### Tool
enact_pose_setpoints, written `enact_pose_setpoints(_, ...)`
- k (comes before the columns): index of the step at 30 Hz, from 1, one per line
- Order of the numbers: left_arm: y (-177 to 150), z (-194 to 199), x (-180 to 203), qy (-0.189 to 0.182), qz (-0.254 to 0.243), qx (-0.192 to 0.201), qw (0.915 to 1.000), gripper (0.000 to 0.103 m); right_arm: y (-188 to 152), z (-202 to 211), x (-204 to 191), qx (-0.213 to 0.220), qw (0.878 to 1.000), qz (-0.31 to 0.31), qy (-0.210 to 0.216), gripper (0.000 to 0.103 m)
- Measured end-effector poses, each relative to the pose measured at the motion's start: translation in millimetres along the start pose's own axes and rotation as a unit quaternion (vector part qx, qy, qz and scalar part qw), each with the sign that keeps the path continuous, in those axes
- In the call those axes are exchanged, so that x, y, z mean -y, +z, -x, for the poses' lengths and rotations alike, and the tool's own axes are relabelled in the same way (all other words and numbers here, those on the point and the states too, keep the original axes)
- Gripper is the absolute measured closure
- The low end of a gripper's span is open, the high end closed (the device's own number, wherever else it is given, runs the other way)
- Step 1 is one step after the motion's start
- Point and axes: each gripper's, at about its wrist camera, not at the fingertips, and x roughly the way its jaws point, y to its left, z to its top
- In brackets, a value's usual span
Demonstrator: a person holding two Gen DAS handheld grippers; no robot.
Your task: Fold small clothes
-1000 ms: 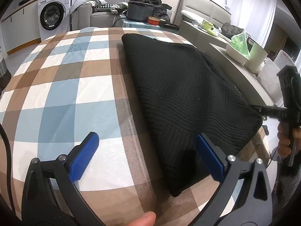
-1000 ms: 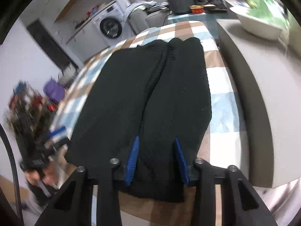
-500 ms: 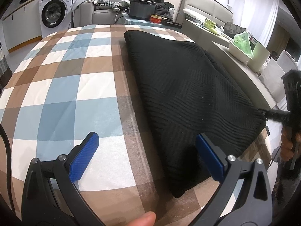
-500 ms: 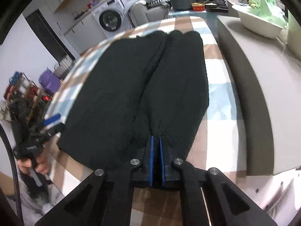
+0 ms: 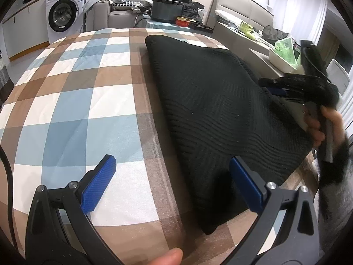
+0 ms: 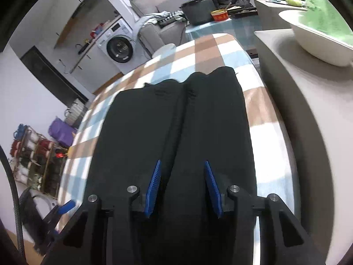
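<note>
We see the largest change at our right gripper: half a moment ago its jaws were pinched nearly together at the near hem of the black knit garment, and they have just been opening, so the blue pads now stand apart above the cloth with a fold ridge running between them but not pressed. That gripper also sits farther in over the garment than before, and in the left wrist view it appears higher along the garment's right side, blurred, with the hand around its handle. Our left gripper keeps its place, jaws wide open, one pad over the checked cloth and the other over the garment's near corner, gripping nothing. The garment lies folded lengthwise in two long lobes on the table, on its right half, its near corner close to the front edge. The left half of the plaid cover is bare, giving room there; on the right a pale counter runs close alongside. Beyond stand a washing machine, a grey sofa and a dark pot.
</note>
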Motion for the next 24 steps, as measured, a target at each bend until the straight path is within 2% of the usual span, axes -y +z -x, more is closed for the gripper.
enact_pose_setpoints(6, 1, -1, -2, -0.002, -0.001, 0.000, 1.0000, 0.001, 11, -11, -9, -0.011, 0.999, 0.007, 0.051, 0.061)
enact_pose_setpoints(8, 1, -2, -1, -0.004, 0.000, -0.001, 1.0000, 0.001, 15, -17, -16, -0.013, 0.999, 0.022, 0.041, 0.062)
enact_pose_setpoints(11, 1, -1, 1, -0.006, -0.005, 0.002, 1.0000, 0.001, 19, -30, -22, -0.013, 0.999, 0.046, 0.004, 0.064)
enact_pose_setpoints(15, 1, 1, 1, -0.006, -0.006, 0.004, 1.0000, 0.001, 17, -33, -32, -0.004, 0.996, 0.087, -0.025, 0.092)
enact_pose_setpoints(19, 3, 3, -2, -0.004, -0.003, 0.009, 1.0000, 0.001, 17, -11, -52, 0.036, 0.990, 0.133, -0.035, 0.095)
enact_pose_setpoints(24, 4, 8, -2, -0.002, -0.005, 0.012, 0.9999, 0.001, 25, 29, -66, 0.070, 0.985, 0.151, -0.038, 0.095)
